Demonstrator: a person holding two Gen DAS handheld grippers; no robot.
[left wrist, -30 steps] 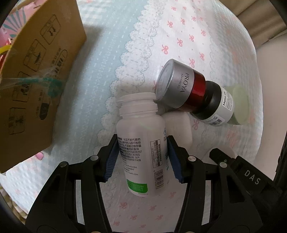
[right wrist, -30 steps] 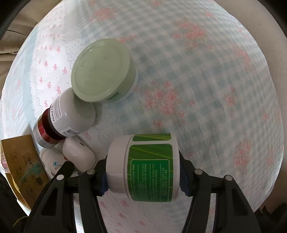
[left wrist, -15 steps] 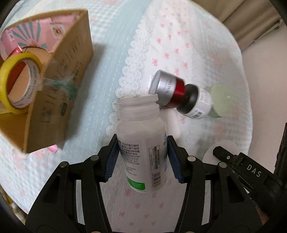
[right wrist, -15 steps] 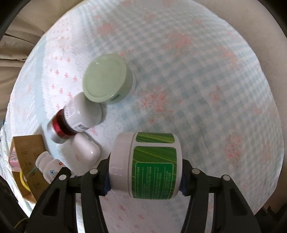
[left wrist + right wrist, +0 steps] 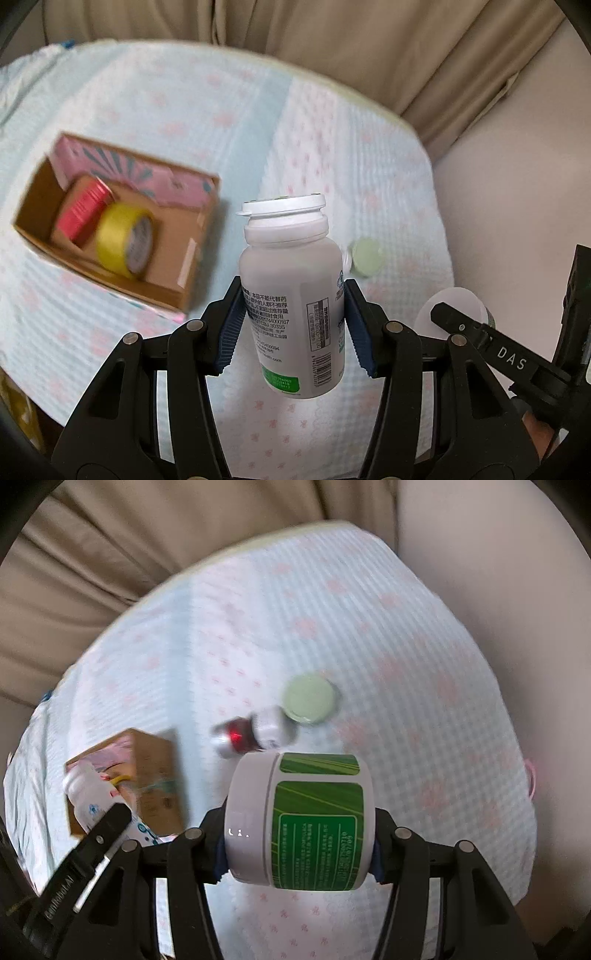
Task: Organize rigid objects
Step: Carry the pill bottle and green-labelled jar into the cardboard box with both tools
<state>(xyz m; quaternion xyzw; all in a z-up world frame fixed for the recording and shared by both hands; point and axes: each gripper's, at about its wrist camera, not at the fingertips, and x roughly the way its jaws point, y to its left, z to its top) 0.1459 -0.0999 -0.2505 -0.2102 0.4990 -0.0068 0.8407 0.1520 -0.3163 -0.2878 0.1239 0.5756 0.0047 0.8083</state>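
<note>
My left gripper (image 5: 291,325) is shut on a white pill bottle (image 5: 291,291) and holds it high above the bed, to the right of an open cardboard box (image 5: 110,229). The box holds a yellow tape roll (image 5: 125,240), a red-lidded item (image 5: 83,210) and a pink carton (image 5: 147,181). My right gripper (image 5: 299,834) is shut on a white jar with a green label (image 5: 299,816), lifted above the cloth. On the bed lie a pale green lidded jar (image 5: 310,698), a silver-and-red jar (image 5: 232,736) and a white bottle (image 5: 273,725).
The bed's blue-and-pink patterned cloth (image 5: 406,664) ends at beige curtains (image 5: 332,55) behind. The right gripper (image 5: 491,347) with its jar shows in the left wrist view; the left gripper (image 5: 88,834) with its bottle shows in the right wrist view, in front of the box (image 5: 147,775).
Both grippers have risen well above the bed with their loads. The left one now looks down into the open box; the objects on the cloth look smaller and farther.
</note>
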